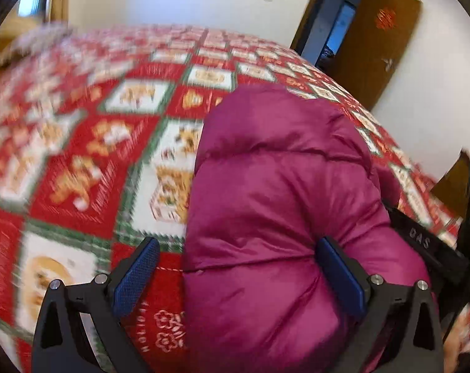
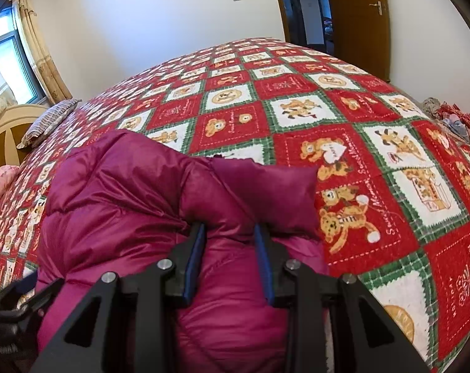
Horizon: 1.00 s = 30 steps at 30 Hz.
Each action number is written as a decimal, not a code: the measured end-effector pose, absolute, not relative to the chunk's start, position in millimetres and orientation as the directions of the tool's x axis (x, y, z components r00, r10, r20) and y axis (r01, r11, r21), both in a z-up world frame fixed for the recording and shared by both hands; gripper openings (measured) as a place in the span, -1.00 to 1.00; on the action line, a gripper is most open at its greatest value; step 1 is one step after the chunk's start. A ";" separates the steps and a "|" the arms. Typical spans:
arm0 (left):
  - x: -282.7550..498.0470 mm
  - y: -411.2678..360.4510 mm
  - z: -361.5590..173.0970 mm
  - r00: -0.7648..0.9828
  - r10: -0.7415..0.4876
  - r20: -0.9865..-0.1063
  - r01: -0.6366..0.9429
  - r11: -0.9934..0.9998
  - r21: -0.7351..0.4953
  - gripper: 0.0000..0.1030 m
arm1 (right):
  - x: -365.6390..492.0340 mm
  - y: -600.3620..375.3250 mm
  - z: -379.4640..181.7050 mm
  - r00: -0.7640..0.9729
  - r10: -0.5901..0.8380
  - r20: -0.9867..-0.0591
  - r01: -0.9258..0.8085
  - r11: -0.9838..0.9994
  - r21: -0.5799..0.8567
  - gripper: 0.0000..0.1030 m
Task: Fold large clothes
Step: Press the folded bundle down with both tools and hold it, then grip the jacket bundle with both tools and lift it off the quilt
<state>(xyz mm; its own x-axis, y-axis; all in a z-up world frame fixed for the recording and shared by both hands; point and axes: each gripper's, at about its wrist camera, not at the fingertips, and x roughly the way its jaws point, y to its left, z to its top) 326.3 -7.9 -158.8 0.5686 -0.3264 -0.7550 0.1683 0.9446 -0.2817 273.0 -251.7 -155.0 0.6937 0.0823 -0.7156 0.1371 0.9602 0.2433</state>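
A magenta puffer jacket [image 1: 281, 192] lies bunched on the red, green and white patchwork bedspread [image 1: 88, 143]. My left gripper [image 1: 238, 245] is open, its jaws wide apart: the right pad [image 1: 340, 273] touches the jacket's left side, the left pad [image 1: 135, 276] hangs over the bedspread. In the right wrist view the jacket [image 2: 116, 205] fills the lower left. My right gripper [image 2: 230, 228] is shut on a thick fold of the jacket, near a sleeve end [image 2: 266, 186]. The right gripper's black body [image 1: 427, 245] shows behind the jacket in the left wrist view.
The bedspread [image 2: 343, 143] covers a large bed. A striped pillow [image 2: 48, 121] lies at the headboard [image 2: 11, 130] on the left, under a window [image 2: 8, 52]. An open wooden door [image 2: 359, 18] stands beyond the bed's far side. Loose clothes [image 2: 446, 115] lie at the right edge.
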 end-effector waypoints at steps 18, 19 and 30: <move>315.4 -33.4 -152.2 0.654 -0.159 -0.739 0.211 0.977 -0.023 0.99 | 200.9 -246.4 -155.3 0.716 0.082 -0.694 0.193 0.931 0.309 0.10; 315.0 -33.4 -152.2 0.653 -0.160 -0.740 0.211 0.977 -0.026 0.99 | 201.4 -249.2 -156.7 0.718 0.092 -0.690 0.195 0.925 0.327 0.10; 315.3 -33.5 -151.1 0.661 -0.132 -0.738 0.202 0.979 0.006 0.99 | 198.0 -247.0 -156.5 0.740 0.074 -0.669 0.183 0.935 0.305 0.17</move>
